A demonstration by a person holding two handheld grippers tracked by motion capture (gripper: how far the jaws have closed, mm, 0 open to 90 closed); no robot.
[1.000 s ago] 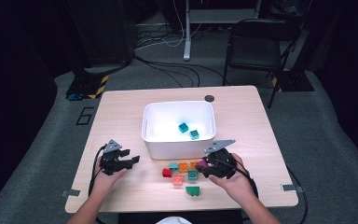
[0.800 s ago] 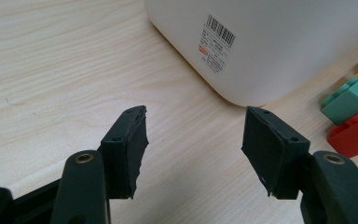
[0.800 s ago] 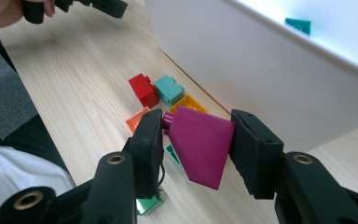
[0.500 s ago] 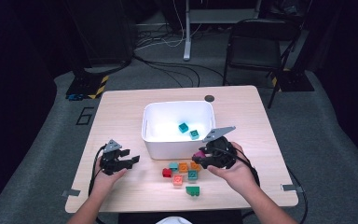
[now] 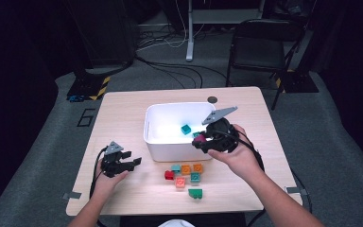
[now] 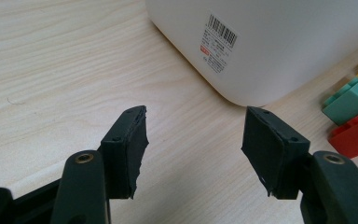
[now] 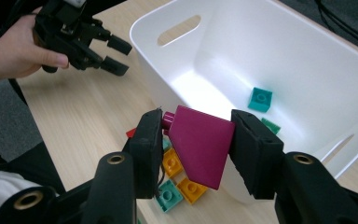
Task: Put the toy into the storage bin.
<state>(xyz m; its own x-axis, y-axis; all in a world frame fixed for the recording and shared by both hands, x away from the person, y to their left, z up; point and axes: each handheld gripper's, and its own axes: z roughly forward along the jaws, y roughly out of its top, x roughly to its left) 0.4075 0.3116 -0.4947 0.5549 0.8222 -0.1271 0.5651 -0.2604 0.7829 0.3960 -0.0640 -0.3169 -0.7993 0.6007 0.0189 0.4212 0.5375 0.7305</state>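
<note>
Right gripper [image 7: 196,140] jaws pinch magenta block [image 7: 200,144], hiding bricks [image 7: 179,179] beneath; left gripper [image 6: 193,149] jaws spread

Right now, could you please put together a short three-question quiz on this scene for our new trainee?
1. True or false: the right gripper is shut on a magenta block.
2. How many blocks lie inside the white bin? A) none B) two C) five
3. What do the left gripper's jaws hold?

Key:
1. True. In the right gripper view the pads press on both sides of the block, at the bin's near wall.
2. B. A teal block and a green block lie on the bin's floor.
3. Nothing. The jaws stand open over bare table, beside the bin.
</note>
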